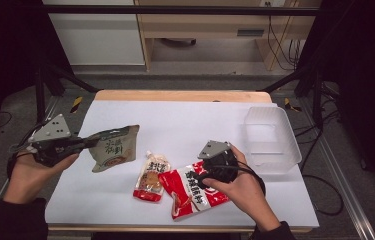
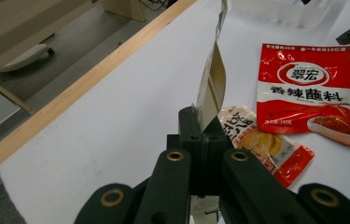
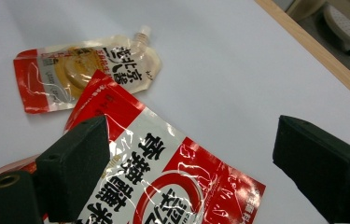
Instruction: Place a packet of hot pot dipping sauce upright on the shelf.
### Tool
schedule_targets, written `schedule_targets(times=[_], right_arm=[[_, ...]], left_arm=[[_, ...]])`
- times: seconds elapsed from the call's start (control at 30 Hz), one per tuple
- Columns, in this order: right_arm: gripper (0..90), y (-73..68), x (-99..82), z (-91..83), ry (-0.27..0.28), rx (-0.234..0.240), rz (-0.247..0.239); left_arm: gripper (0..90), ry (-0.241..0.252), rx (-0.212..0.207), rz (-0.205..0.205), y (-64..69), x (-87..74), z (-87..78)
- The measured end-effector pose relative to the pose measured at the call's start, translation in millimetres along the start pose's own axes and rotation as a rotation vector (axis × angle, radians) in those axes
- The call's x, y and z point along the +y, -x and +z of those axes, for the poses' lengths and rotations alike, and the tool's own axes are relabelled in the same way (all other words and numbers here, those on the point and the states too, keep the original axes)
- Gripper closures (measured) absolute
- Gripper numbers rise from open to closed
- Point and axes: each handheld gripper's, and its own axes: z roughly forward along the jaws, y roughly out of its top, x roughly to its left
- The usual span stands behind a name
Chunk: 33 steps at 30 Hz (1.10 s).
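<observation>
High view is showing me gripping the grey-green pouch (image 1: 115, 148) off the table in my left gripper (image 1: 91, 142), right gripper (image 1: 206, 181) hanging open over the red packet (image 1: 195, 192), clear bin (image 1: 271, 140) holding nothing yet.

Red packet (image 3: 163, 186) cut off by bottom edge

A red sauce packet (image 2: 309, 91) near the table's front edge carries the brand 翠宏 inside a white oval, large white characters 香辣蘸料 beneath it, and a line of small print along its top too fine to read. Just beside it, a spouted pouch (image 3: 86, 70) in red and cream bears black characters, of which 北京 can be made out. A grey-green pouch (image 1: 114, 147), lifted near the table's left edge, shows dark characters too blurred to read.
</observation>
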Motion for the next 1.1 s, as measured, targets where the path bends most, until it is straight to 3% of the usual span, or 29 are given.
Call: schedule_targets(times=[0.1,0.43,0.63,0.97,1.1], right_arm=[[16.3,3.8,9.3,-2.5,-0.030,0.011,-0.046],[16.5,12.9,17.8,-5.1,-0.091,0.020,-0.084],[12.7,19.4,26.3,-11.4,-0.096,0.045,-0.115],[12.8,32.4,39.6,-24.8,-0.115,0.009,-0.155],[13.8,36.4,42.0,-27.9,-0.122,0.025,-0.159]], left_arm=[[90.0,0.005,-0.022,0.009,1.9,11.5,9.0],[90.0,-0.029,-0.059,0.058,8.5,29.2,38.9],[90.0,-0.025,-0.080,0.080,14.2,41.3,51.1],[90.0,-0.016,-0.127,0.114,27.1,63.5,78.1],[90.0,-0.014,-0.136,0.116,28.7,67.3,82.8]])
